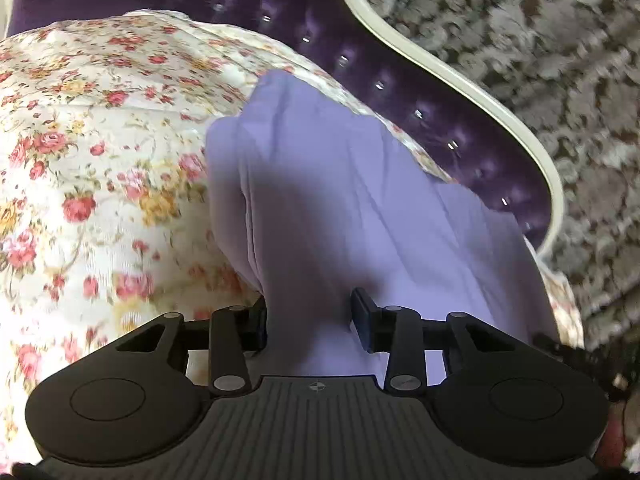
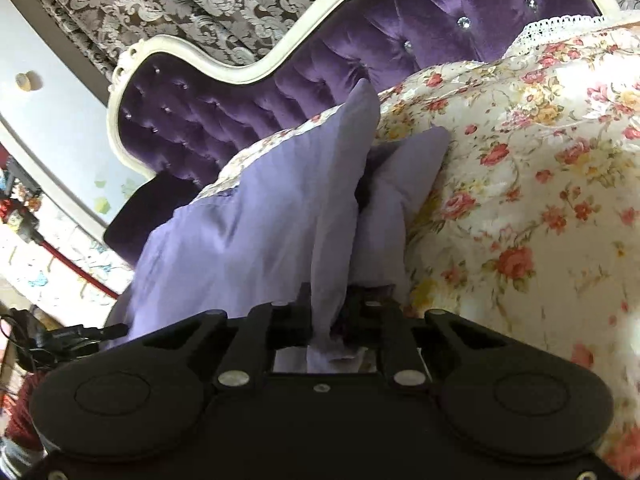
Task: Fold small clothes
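A thin lilac cloth garment point(image 1: 320, 184) lies rumpled on a cream bedspread printed with red and yellow roses point(image 1: 100, 152), close to a tufted purple velvet headboard with a curved cream frame point(image 1: 400, 92). The left gripper point(image 1: 308, 320) has a bunched fold of the lilac cloth running up between its two black fingers point(image 1: 364, 320); the fold fills the gap and the fingers appear to pinch it. The right gripper point(image 2: 326, 320) is clenched on another gathered ridge of the same garment point(image 2: 248, 232), which rises from its fingers in a tall peak. The left wrist view looks down on the cloth spread flat toward the headboard, with brown and grey damask wall covering point(image 1: 540, 60) beyond. Only the right wrist view shows the garment lifted into two peaks, the lace trim of a pillow point(image 2: 560, 24) at the top right, and a white cabinet with a round knob point(image 2: 24, 80) at the left.
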The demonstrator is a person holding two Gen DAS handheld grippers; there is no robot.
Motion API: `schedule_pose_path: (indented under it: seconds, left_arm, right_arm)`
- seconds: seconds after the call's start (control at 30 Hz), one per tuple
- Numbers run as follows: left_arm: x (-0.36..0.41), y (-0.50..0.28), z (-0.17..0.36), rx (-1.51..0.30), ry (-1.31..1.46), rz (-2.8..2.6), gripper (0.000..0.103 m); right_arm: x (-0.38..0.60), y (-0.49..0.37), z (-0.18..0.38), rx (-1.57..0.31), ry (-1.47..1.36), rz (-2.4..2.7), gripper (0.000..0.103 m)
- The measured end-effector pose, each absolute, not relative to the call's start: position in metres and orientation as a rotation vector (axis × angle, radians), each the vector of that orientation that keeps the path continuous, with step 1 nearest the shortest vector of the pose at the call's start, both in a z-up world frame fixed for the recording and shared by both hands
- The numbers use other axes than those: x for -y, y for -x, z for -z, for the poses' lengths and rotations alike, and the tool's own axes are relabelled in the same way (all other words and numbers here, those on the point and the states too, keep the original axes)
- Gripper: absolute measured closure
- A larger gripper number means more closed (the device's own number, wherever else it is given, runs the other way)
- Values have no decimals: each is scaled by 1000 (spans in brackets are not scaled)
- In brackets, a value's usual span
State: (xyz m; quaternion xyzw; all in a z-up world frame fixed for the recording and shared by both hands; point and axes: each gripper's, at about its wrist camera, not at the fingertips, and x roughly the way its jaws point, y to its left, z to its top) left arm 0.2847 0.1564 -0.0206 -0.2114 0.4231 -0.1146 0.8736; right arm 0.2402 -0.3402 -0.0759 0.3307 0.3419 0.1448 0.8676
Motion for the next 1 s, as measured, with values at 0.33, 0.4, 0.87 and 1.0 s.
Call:
schedule_pose_path:
  seconds: [0.33, 0.4, 0.87, 1.0]
  left_arm:
    - [-145, -217, 19, -927, 401, 321, 65]
    - [-144, -204, 18, -944, 388, 337, 65]
    - [-92, -147, -41, -639, 98, 105, 40]
    - [-52, -153, -51, -566, 54, 165, 29]
  right_arm:
    - [336, -180, 55, -798, -650, -356, 80]
    - [336, -167, 53, -826, -641, -376, 80]
    - [342, -124, 68, -698, -674, -115, 54]
    - [328, -118, 63, -609, -595, -47, 29]
